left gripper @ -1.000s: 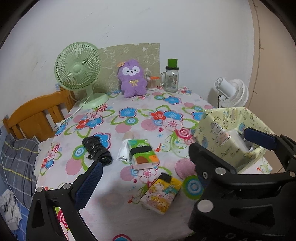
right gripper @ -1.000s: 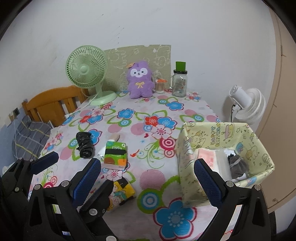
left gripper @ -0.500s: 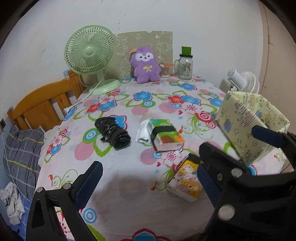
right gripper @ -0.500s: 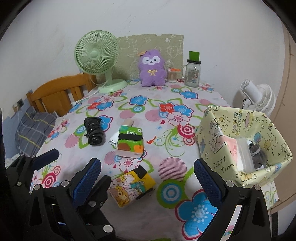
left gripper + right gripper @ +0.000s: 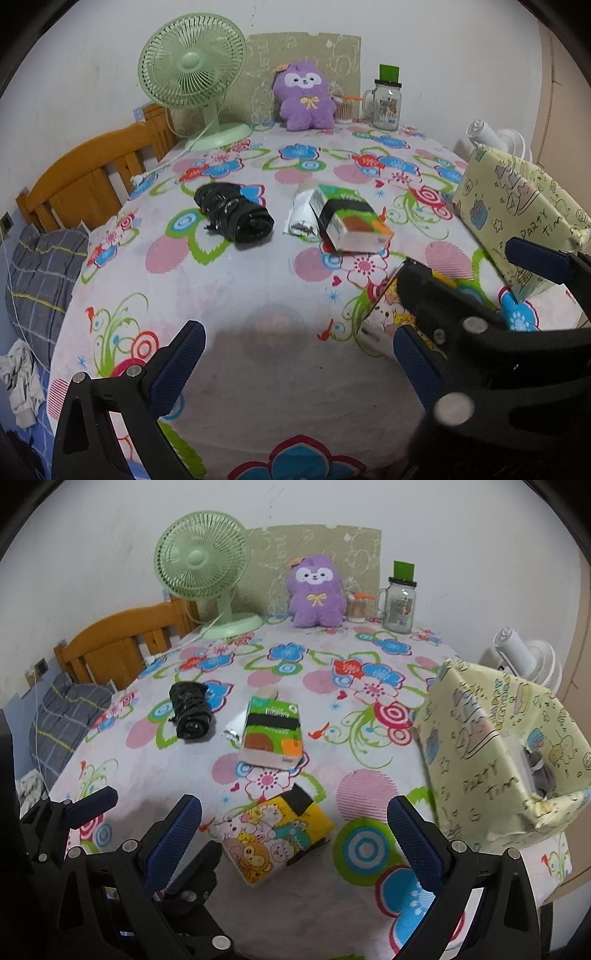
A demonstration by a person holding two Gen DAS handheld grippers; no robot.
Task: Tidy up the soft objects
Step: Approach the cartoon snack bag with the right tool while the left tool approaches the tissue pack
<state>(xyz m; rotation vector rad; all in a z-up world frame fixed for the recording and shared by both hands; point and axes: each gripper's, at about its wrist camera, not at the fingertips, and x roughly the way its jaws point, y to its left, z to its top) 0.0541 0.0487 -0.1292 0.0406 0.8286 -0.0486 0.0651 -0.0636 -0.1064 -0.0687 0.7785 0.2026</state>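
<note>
A rolled black cloth (image 5: 236, 216) (image 5: 192, 716) lies left of centre on the flowered tablecloth (image 5: 258, 280). Right of it rests a green tissue pack (image 5: 347, 221) (image 5: 273, 734) with a small white packet (image 5: 301, 214) at its side. A yellow cartoon tissue pack (image 5: 273, 838) sits nearest, just in front of my right gripper (image 5: 293, 840), which is open and empty. My left gripper (image 5: 295, 365) is open over bare cloth near the front edge. The yellow-green party box (image 5: 491, 746) (image 5: 517, 206) stands at the right with a grey item inside.
At the back stand a green fan (image 5: 192, 70), a purple plush (image 5: 304, 98) and a glass jar (image 5: 386, 103). A wooden chair back (image 5: 81, 184) and plaid bedding (image 5: 40, 266) lie left of the table. A white fan (image 5: 524, 661) is behind the box.
Both grippers have drawn back toward the table's near edge, so the objects sit farther ahead. Both stayed open and nothing on the table moved.
</note>
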